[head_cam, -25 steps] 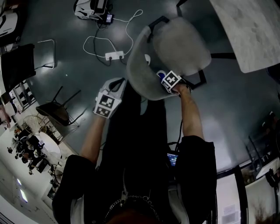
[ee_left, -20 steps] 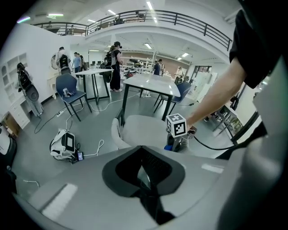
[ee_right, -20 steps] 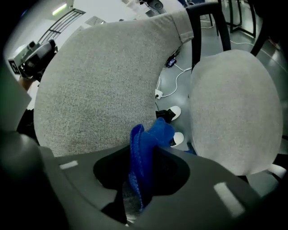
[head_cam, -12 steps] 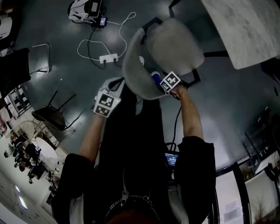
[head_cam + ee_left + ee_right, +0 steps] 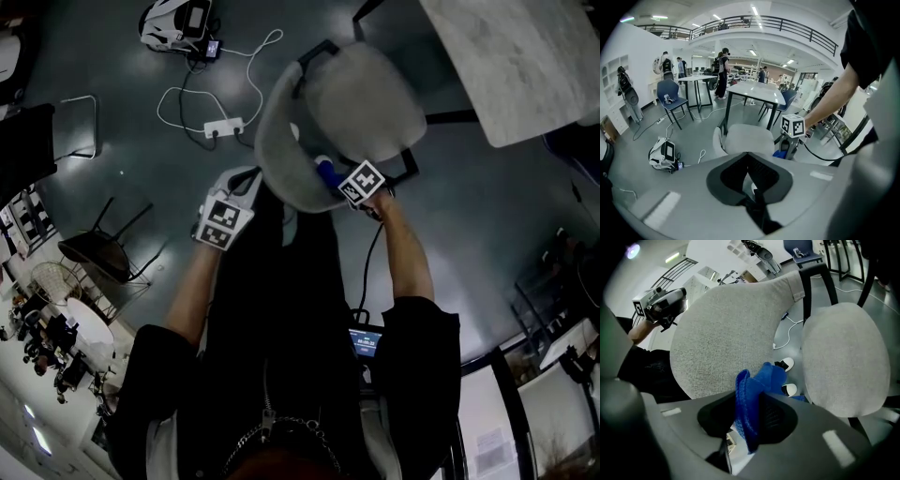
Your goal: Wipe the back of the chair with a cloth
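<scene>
The grey fabric chair stands in front of me, its curved backrest point(image 5: 279, 150) nearest and its seat point(image 5: 366, 98) beyond. My right gripper point(image 5: 349, 184) is at the backrest's right edge, shut on a blue cloth point(image 5: 324, 171). In the right gripper view the cloth point(image 5: 757, 383) bunches out of the jaws right by the backrest point(image 5: 726, 333); contact is not plain. The seat point(image 5: 843, 357) is to its right. My left gripper point(image 5: 232, 199) hangs behind the backrest's left end, apart from it. In the left gripper view it point(image 5: 749, 158) looks shut with nothing held.
A marble-topped table point(image 5: 516, 56) stands at the upper right, close to the chair. A power strip point(image 5: 225, 126) with cables and a white bag point(image 5: 178, 19) lie on the floor beyond. A dark chair point(image 5: 94, 253) stands at the left. More tables point(image 5: 757, 91) and people stand far off.
The chair and my right gripper with the cloth have drifted left and up in the head view. More blue cloth shows by the backrest. The left gripper has barely moved.
</scene>
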Tool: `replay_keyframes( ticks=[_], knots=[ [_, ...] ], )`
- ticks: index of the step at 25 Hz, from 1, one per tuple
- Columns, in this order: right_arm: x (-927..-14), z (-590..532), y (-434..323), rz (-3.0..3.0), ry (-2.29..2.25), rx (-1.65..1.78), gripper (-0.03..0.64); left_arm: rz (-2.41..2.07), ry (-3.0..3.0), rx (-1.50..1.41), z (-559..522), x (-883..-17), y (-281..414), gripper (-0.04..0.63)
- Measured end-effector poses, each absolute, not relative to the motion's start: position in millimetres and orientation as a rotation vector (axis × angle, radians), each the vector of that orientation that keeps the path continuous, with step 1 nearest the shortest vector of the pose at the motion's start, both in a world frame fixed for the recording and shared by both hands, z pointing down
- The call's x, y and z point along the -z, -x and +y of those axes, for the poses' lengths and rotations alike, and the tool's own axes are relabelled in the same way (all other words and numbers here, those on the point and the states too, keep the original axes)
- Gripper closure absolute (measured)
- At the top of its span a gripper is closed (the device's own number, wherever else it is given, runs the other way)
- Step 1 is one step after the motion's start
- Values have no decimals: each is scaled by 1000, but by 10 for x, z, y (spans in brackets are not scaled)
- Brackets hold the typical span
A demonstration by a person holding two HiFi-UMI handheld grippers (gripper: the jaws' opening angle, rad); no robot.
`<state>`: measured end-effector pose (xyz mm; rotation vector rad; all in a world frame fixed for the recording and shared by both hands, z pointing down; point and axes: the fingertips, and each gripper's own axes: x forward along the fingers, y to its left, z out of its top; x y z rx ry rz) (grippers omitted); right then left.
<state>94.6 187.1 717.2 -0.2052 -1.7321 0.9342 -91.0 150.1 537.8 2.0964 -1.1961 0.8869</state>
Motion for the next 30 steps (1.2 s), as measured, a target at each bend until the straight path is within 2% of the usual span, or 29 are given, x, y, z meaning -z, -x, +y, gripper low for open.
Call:
replay_keyframes(
  ticks=[15,22,26,30],
  knots=[
    [-6528,2058,-1335,-1777,337,-912,508,-1167,-2127,-872,1444,-5410,697,584],
    [-6229,1198,-1385,-1973,95,-919,506,-1159,-2127,-880,1420,-5441,673,584],
    [-6461,678,-1388,-1989,-71,-834,506,-1163,-2121,-897,1391,-5445,657,584],
    [-6944,657,-1357,-1891,-71,-741,505,-1169,-2109,-911,1389,-5449,683,584]
  ],
)
